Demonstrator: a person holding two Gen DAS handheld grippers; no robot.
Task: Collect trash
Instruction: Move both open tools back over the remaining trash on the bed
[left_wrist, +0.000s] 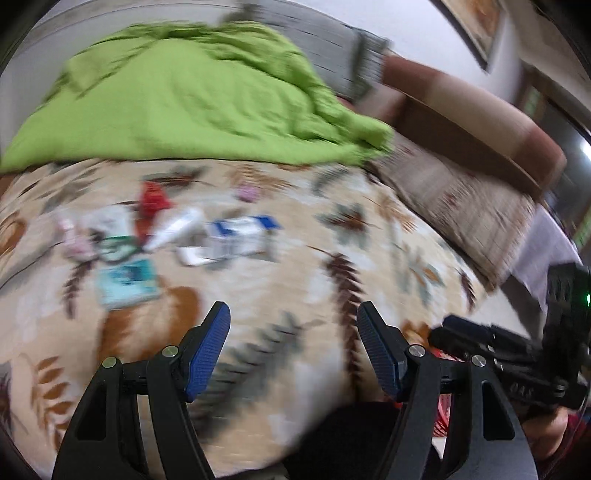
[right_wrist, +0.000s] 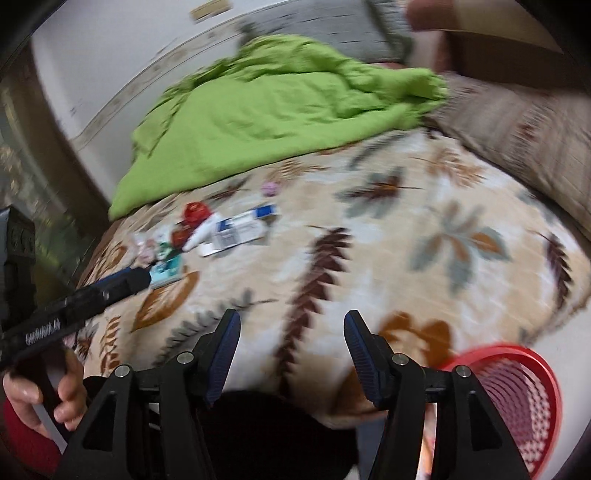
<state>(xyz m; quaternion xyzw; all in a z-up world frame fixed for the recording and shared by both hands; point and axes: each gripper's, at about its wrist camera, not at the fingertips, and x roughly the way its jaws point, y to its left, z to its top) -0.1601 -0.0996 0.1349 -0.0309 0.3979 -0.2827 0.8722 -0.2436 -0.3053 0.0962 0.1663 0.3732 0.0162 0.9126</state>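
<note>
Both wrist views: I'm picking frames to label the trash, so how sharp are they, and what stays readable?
Left wrist view: heavy motion blur smears the trash pile and the leaf-print blanket; only the left gripper is crisp. Right wrist view: milder blur, the pile shows colours but no print; the right gripper is sharp, the red basket streaked. Fisheye bends both.

A cluster of trash (right_wrist: 218, 232) lay on the bed (right_wrist: 406, 258), toward its left side, with a small wrapper (right_wrist: 269, 188) apart just behind it. A crumpled blanket (right_wrist: 280, 99) lay behind the cluster, a pillow (right_wrist: 517, 147) to the blanket's right. A basket (right_wrist: 517, 402) stood at the bed's near edge, on the right (its contents could not be made out). Both grippers hung over the near part of the bed, before the cluster.
</note>
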